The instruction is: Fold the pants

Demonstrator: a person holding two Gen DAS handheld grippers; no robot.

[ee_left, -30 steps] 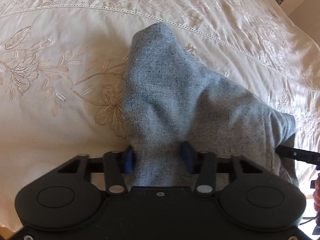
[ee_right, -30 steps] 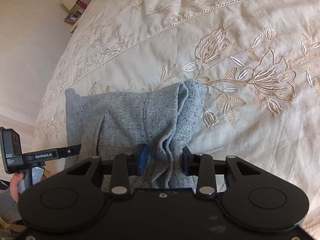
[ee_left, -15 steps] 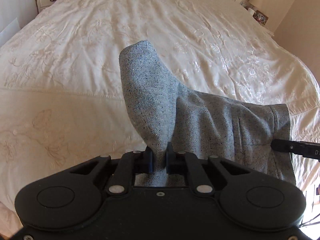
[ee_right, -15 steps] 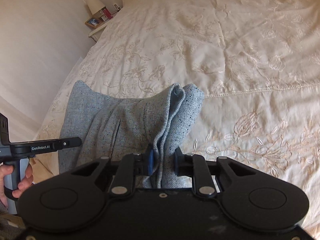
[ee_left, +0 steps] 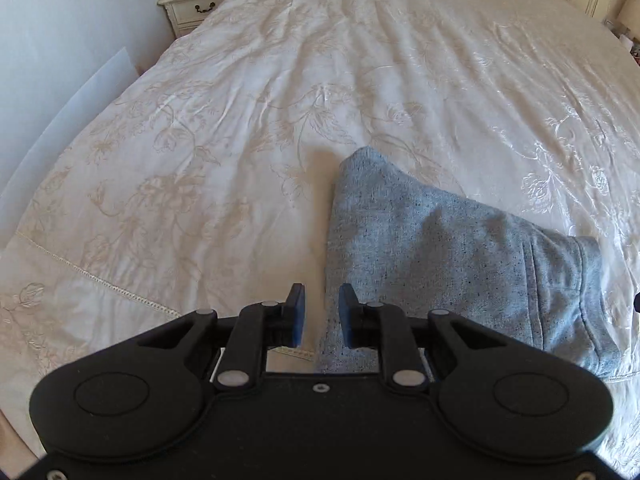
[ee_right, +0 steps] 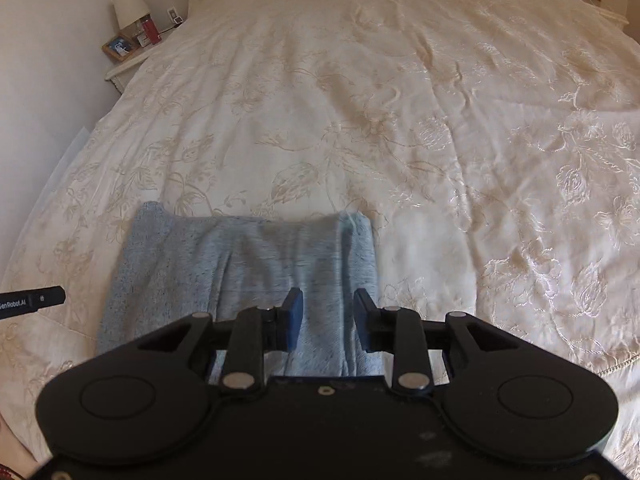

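The grey speckled pants (ee_left: 448, 256) lie folded on the cream embroidered bedspread (ee_left: 280, 100). In the left wrist view my left gripper (ee_left: 321, 316) is open and empty, its fingers astride the left edge of the fabric. In the right wrist view the pants (ee_right: 248, 264) lie flat in front, and my right gripper (ee_right: 327, 318) is open and empty above their right part. The tip of the left gripper (ee_right: 32, 300) shows at the left edge of the right wrist view.
A bedside table (ee_left: 196, 8) with a photo frame stands at the far left of the bed. Another bedside table with a lamp (ee_right: 128, 4) shows in the right wrist view. The bed's near edge is just below both grippers.
Both grippers were shut on raised pants fabric; now both are open and the pants lie flat on the bed. Both grippers have pulled back and tilted up.
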